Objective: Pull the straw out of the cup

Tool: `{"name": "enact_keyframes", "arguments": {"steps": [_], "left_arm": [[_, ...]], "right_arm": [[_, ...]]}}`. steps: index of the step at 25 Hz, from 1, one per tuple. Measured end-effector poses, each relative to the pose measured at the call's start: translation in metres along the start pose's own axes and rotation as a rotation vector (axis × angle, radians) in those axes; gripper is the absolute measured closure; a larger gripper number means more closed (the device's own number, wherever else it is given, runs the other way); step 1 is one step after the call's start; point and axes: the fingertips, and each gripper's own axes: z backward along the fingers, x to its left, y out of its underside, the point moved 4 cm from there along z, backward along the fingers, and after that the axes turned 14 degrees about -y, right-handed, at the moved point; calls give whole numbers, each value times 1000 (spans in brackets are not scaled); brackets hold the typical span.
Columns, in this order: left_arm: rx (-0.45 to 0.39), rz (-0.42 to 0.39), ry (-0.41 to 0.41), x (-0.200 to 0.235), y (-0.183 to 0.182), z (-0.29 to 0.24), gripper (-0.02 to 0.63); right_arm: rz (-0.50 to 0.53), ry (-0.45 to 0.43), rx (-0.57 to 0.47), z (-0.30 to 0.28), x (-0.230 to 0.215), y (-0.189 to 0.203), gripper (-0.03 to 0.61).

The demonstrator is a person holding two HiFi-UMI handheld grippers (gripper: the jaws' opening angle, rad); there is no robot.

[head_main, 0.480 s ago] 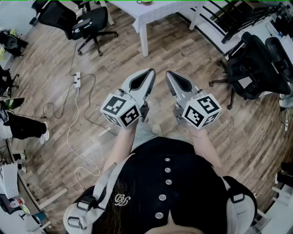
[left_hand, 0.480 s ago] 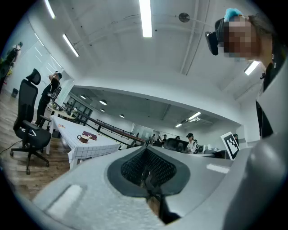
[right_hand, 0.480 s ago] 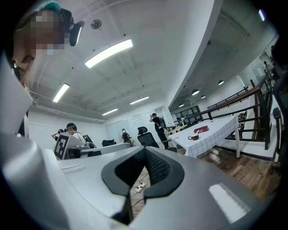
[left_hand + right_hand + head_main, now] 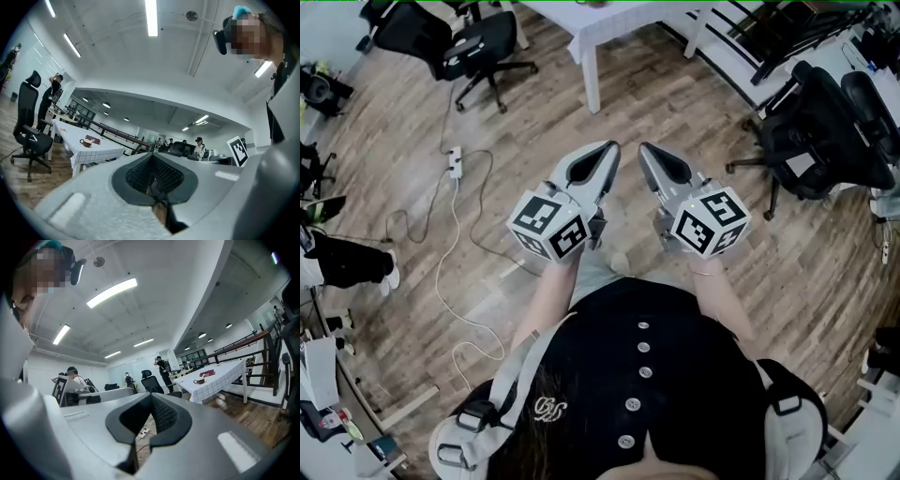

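Both are clenched tight with nothing in them. The left gripper [image 4: 607, 150] and right gripper [image 4: 645, 152] sit side by side, held level out front over the wood floor [image 4: 675, 103]. The cup [image 4: 86, 140] is well away from both, on the white checked desk [image 4: 101, 151], just beside a dark red item [image 4: 93, 139]. The straw's too small to make out.

Bright ceiling strip lights [image 4: 151, 18]; fisheye edges dark, warped; foreground soft.

Office: swivel chairs [image 4: 483, 47], white table [image 4: 619, 21].
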Motion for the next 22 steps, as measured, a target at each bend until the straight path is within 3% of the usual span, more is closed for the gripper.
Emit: {"name": "enact_keyframes", "arguments": {"steps": [9,14,22], "left_arm": [[-38,-19,-19,14,-16,-4,616],[-44,-5,-59,28,-20,-14,616],[-17,-18,-31,51,-28,-48,616]], "right_arm": [[24,28,-31,-6,-7,-10,580],[5,-3,-27,-22,-13,-18,580],[6,22,-25,-49,-39,-24,580]]}}
